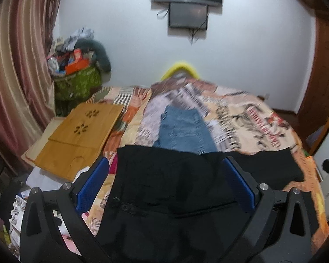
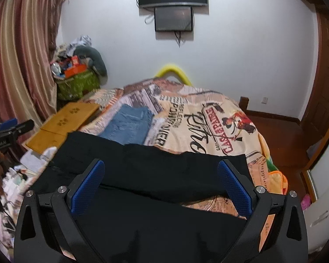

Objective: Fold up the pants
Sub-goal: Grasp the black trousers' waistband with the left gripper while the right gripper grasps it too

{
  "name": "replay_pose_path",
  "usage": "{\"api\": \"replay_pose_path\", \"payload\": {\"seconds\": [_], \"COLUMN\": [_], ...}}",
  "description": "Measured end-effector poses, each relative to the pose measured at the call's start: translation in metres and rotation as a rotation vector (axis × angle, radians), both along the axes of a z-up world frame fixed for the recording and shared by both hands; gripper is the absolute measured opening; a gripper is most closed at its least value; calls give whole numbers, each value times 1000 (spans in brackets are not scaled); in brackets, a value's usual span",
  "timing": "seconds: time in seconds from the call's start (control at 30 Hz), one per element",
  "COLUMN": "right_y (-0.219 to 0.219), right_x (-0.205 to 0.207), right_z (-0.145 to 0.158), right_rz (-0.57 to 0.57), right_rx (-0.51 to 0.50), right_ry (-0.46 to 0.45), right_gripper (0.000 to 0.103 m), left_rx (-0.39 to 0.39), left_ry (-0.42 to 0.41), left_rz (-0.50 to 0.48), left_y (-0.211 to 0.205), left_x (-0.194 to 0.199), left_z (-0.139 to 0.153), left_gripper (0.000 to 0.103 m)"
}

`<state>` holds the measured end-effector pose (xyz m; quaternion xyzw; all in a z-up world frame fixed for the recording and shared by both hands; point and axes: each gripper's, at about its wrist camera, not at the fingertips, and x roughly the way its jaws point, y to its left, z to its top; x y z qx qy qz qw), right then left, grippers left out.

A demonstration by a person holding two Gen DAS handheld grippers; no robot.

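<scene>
Hovering wide apart, left claw (image 1: 165, 168) and right claw (image 2: 161, 171), black pants (image 2: 155, 171) near edge cut off.

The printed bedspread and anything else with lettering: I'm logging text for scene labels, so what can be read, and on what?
"CASA" and "PARIS", red banner on the printed newspaper-pattern bedspread; small word between them unreadable.
"REFLECTING" and "POWER", dark letters, upside down, same bedspread.
"GenRobot.AI", white, on the black left gripper at the right wrist view's left edge.
Large black script and newsprint columns: unreadable.
Black pants, folded blue jeans: no text.
</scene>
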<state>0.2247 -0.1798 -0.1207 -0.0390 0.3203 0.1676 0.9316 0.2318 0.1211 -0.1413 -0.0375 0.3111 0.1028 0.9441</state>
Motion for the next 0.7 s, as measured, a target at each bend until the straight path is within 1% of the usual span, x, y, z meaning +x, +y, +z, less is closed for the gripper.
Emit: {"api": "replay_pose_path", "payload": {"seconds": [0.2, 0.33, 0.43, 0.5, 0.57, 0.63, 0.7], "right_y": [0, -1, -1, -1, -1, 2, 5], "right_x": [44, 75, 98, 111, 127, 141, 155], "right_z": [-24, -43, -58, -70, -80, -89, -98], "right_rz": [21, 52, 73, 92, 110, 141, 171], "right_rx": [-69, -75, -72, -70, -60, -52, -55], "right_ry": [35, 76, 109, 142, 173, 216, 248], "right_gripper": [102, 102, 101, 101, 100, 98, 92], "left_rx": [-10, -46, -88, -121, -186, -229, -258], "left_ry": [133, 231, 307, 343, 381, 405, 432], "left_rz": [53, 68, 76, 76, 67, 68, 69], "left_y": [45, 73, 96, 107, 120, 127, 135], "left_x": [56, 90, 117, 128, 141, 150, 161], "left_z": [-44, -74, -102, -114, -130, -139, -150], "left_gripper": [102, 88, 80, 71, 68, 68, 68]}}
